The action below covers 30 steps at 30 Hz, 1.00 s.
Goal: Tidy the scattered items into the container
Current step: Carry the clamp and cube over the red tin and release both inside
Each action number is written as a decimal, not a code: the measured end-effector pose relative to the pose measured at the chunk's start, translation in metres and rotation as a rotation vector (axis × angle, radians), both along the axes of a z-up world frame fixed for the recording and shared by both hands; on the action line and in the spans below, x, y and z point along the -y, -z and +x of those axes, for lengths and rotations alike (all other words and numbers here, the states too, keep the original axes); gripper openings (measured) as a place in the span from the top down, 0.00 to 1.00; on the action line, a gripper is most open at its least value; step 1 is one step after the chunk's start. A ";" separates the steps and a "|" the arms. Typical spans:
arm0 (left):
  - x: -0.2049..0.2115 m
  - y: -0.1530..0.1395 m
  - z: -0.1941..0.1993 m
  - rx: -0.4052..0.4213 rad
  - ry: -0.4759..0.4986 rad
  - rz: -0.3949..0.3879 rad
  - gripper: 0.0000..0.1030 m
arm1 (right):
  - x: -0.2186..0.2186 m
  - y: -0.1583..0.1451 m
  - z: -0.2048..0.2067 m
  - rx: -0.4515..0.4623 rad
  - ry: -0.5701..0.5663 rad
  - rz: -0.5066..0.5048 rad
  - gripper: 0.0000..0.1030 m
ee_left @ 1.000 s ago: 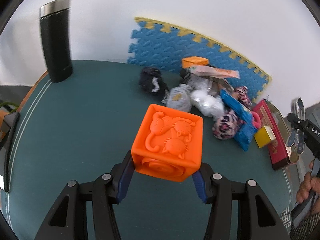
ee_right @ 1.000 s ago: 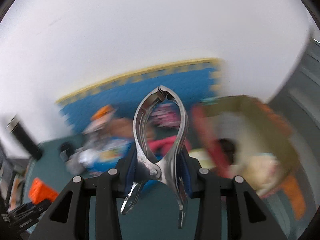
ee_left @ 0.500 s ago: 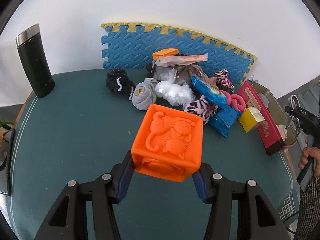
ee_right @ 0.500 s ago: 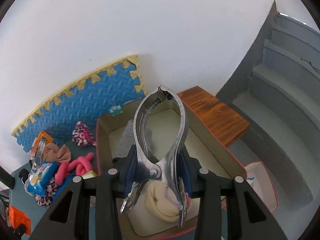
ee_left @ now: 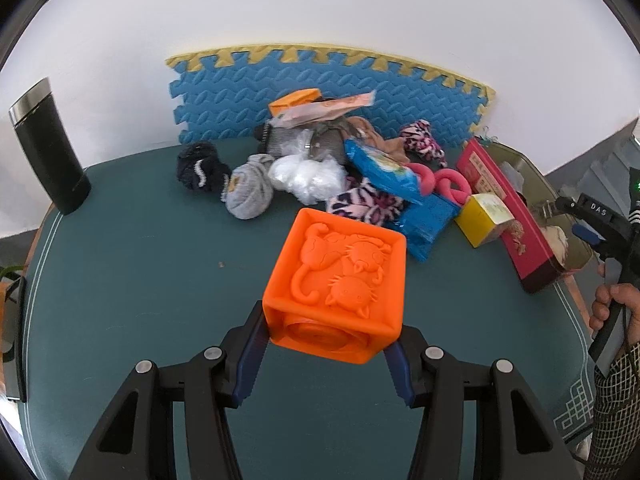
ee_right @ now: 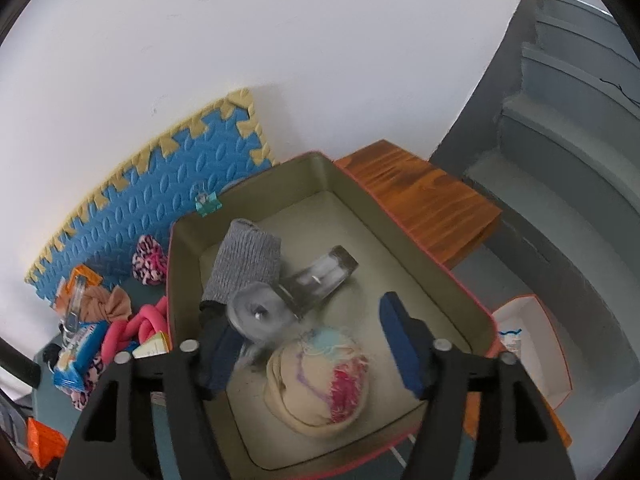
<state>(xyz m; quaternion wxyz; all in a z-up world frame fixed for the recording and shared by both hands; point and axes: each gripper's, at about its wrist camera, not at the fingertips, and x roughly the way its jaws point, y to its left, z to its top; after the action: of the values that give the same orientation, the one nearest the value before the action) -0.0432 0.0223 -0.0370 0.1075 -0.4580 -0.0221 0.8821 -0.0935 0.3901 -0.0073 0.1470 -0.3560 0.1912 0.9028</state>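
The orange block [ee_left: 340, 280] is gripped by the left tongs [ee_left: 326, 356] above bare tabletop [ee_left: 140, 280]. The right tongs [ee_right: 308, 344], just opening, are held empty over the container [ee_right: 400, 236].

A blurred metal tool [ee_right: 276, 304] streaks inside the container [ee_right: 404, 236], its shape unreadable. The orange cube [ee_left: 340, 284] hides part of the desk [ee_left: 140, 280].

black gripper [ee_right: 316, 344] arms, blue pads [ee_right: 398, 346], silver screws
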 end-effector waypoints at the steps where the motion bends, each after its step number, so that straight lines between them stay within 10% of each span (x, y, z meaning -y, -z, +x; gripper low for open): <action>1: -0.004 -0.001 0.000 -0.001 0.009 -0.002 0.46 | -0.001 -0.002 0.004 -0.011 0.006 -0.001 0.30; 30: -0.264 -0.038 -0.082 -0.077 0.384 0.016 0.46 | -0.003 0.011 0.096 -0.204 0.171 0.298 0.30</action>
<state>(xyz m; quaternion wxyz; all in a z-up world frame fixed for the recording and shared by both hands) -0.1248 0.2863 0.0006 0.2783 -0.4190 0.0626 0.8620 0.0027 0.3927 -0.0179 0.2539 -0.2195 0.0990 0.9368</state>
